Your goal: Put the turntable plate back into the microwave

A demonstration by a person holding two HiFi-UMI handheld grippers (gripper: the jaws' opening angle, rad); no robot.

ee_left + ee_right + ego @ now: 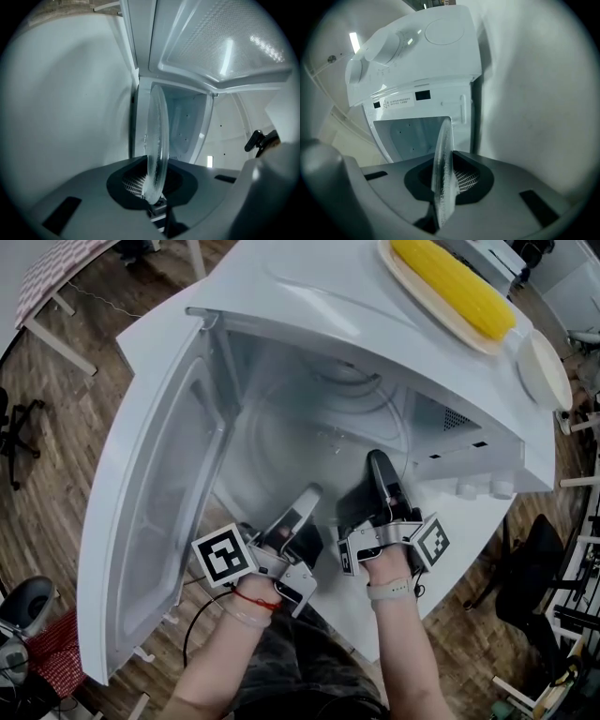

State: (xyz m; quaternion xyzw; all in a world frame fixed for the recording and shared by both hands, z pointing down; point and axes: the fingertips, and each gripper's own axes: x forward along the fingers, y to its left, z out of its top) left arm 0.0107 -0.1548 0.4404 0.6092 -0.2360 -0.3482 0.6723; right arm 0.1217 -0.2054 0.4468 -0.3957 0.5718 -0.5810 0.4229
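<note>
Near end: the left gripper (306,501) has its jaws clamped on the near rim of the clear round glass turntable plate (314,432). In the left gripper view that plate (157,140) stands edge-on, pinched between the pads. Just beside it, the right gripper (380,470) is closed on the same rim, and the right gripper view shows the plate (443,173) edge-on between its jaws too. From the jaws the plate reaches into the cavity of the white boxy microwave (309,296); can't tell if it touches the cavity floor. The white hinged door (155,521) is swung wide open on the left. There are two round white knobs (384,43) on the control panel. On the microwave top, far side, a yellow corn cob (455,282) lies on a pale oval plate (398,273), with a white round dish (544,369) just beside it.
</note>
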